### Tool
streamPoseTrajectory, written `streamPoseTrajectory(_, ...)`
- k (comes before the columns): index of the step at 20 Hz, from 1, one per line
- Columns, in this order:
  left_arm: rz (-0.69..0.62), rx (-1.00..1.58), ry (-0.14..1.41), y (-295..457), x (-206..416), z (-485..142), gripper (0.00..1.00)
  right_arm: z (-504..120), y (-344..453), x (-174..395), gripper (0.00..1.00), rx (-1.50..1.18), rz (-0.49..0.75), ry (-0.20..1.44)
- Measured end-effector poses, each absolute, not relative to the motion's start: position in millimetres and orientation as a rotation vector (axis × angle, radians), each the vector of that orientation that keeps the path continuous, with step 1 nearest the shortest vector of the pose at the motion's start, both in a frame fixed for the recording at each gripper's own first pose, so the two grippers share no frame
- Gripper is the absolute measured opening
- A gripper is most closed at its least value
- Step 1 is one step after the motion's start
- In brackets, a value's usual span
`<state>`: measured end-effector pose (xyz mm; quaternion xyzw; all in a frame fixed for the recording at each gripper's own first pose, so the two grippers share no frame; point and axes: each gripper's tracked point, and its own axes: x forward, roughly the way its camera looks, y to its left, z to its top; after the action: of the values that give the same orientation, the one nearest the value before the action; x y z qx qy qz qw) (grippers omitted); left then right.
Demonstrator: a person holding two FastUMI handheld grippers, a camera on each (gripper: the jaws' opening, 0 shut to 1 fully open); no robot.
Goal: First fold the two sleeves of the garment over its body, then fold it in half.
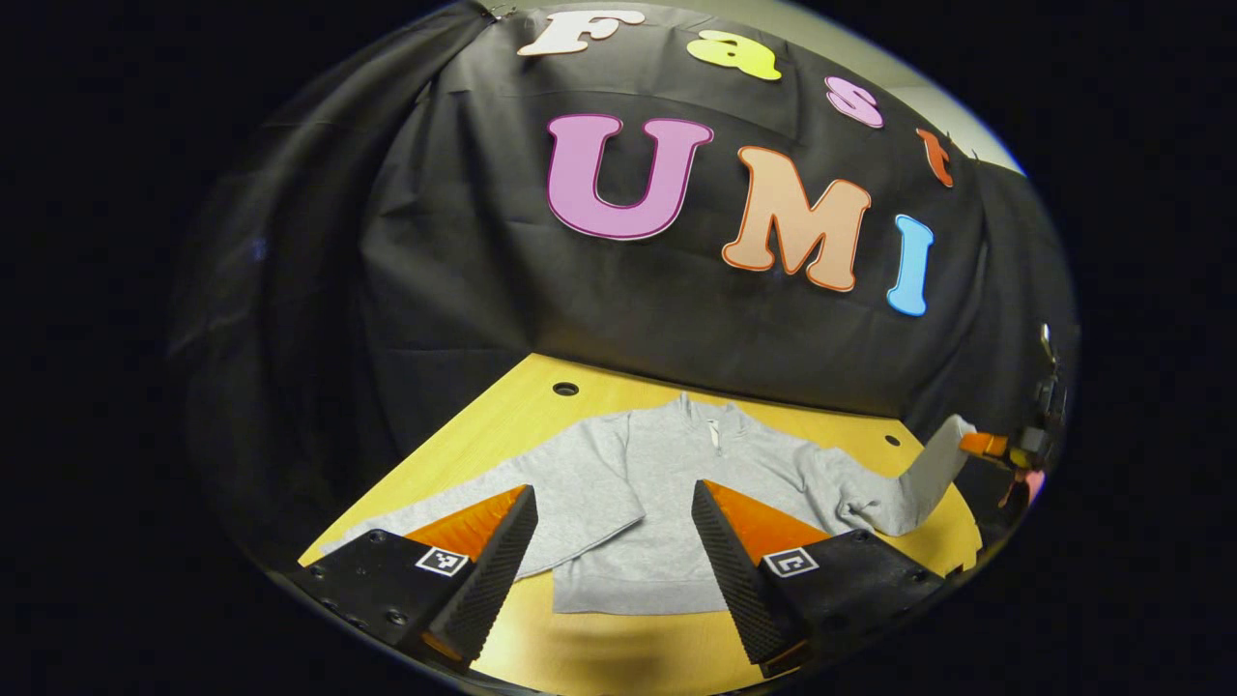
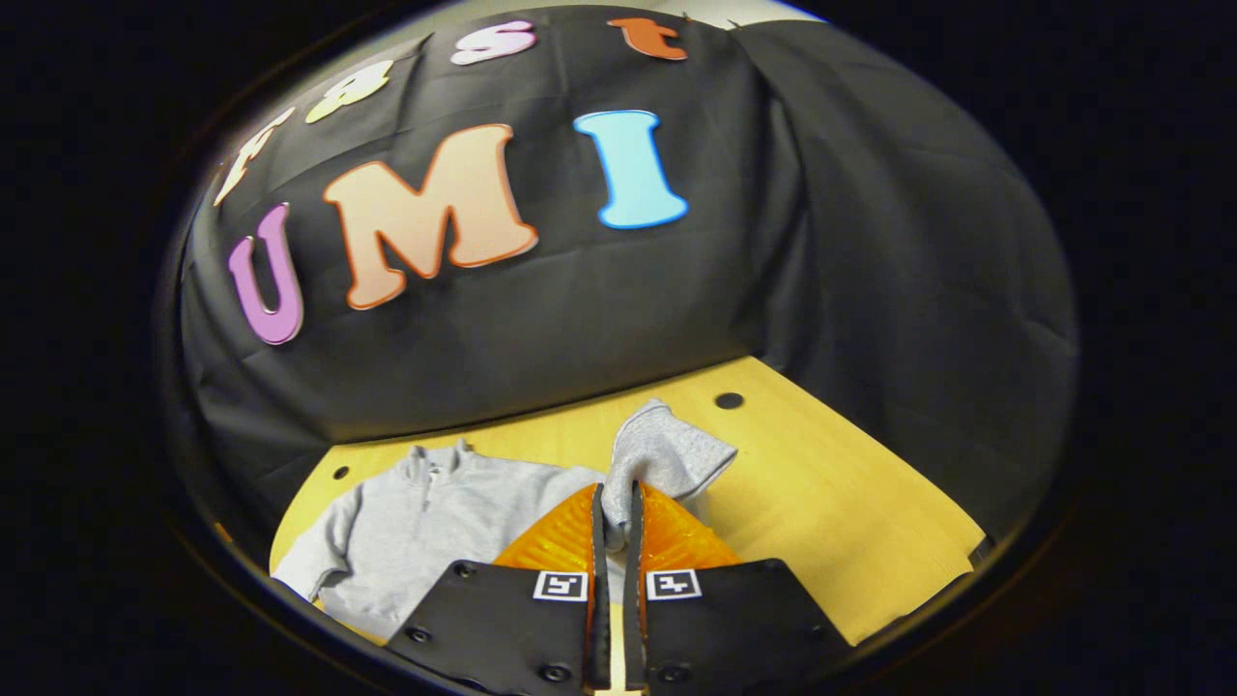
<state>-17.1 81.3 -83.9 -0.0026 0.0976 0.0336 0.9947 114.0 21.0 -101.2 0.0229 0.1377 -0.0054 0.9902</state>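
Yellow table point(image 1: 541, 411) carrying the grey sweatshirt point(image 1: 667, 503), spread flat, collar toward the wall. Right sleeve point(image 2: 662, 454) lifted, pinched tight in the right gripper point(image 2: 612, 503). Left gripper point(image 1: 609, 527) spread wide, hovering over the hem.

No readable text or numbers; small square black-and-white coded markers on left gripper point(image 1: 611, 541) and right gripper point(image 2: 613, 527).

The garment point(image 1: 667, 503) is a soft matt knit, fleecy-looking with a ribbed hem, and the worktop point(image 1: 618, 648) under it looks like smooth wood or laminate with a slight sheen, hard to say which. The left gripper point(image 1: 611, 541) has fingers point(image 1: 493, 570) faced with rough, finely ribbed pads, rubbery-looking, on matt plastic bodies.
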Motion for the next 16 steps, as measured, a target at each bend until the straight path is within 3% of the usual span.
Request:
streamPoseTrajectory(9,0.118,-0.019,0.220,131,-21,-90,0.94,-99,195,139,0.07,0.101,0.265,0.276)
streamPoseTrajectory(16,0.230,-0.046,0.239,180,-42,-101,0.94,-124,322,128,0.07,0.216,0.553,0.328)
